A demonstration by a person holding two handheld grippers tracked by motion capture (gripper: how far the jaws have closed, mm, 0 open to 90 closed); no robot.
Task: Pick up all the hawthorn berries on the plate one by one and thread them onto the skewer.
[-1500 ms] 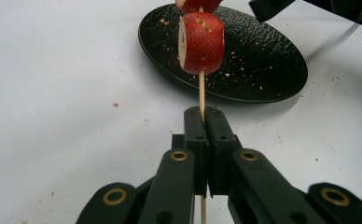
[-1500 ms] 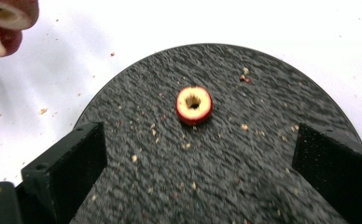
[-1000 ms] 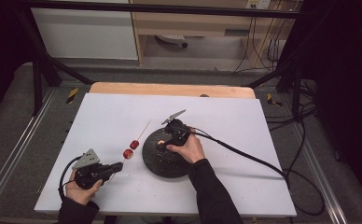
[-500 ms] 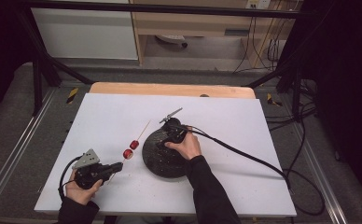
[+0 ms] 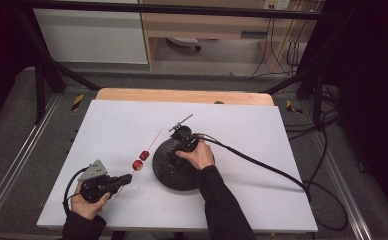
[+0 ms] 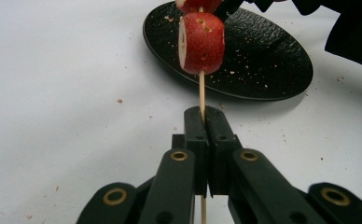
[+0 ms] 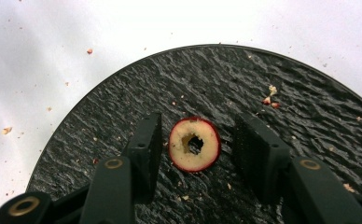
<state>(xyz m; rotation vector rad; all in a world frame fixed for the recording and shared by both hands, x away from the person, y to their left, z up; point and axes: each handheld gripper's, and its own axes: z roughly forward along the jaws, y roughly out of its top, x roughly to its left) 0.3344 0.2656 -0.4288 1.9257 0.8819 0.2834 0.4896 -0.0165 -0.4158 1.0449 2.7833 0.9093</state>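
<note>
In the high view, a white rectangular surface (image 5: 107, 125) is seen with a round black textured plate (image 5: 169, 172) near its middle. The left tool (image 5: 124, 179) is held low at the near left of the surface, and a thin wooden skewer (image 5: 154, 140) runs from it up and to the right, carrying two red fruit pieces (image 5: 140, 160) just left of the plate. The right tool (image 5: 181, 134) is held over the far edge of the plate, with a black cable (image 5: 262, 165) trailing off to the right.

In the left gripper view, the left tool (image 6: 208, 122) is seen clamped on the skewer (image 6: 201, 91), its two black jaws pressed together with the stick between them. A red-skinned, pale-fleshed fruit slice (image 6: 201, 43) is threaded on the skewer just above, and the plate (image 6: 263, 56) lies beyond it.

In the right gripper view, a round red-rimmed fruit slice with a hole in its pale centre (image 7: 194, 143) is seen lying flat on the plate (image 7: 207, 84). The right tool (image 7: 198, 137) is set around it; its jaws have just been closing, yet a gap is left on each side, so the slice is not pinched. Crumbs are scattered over plate and surface (image 7: 53, 46).
</note>
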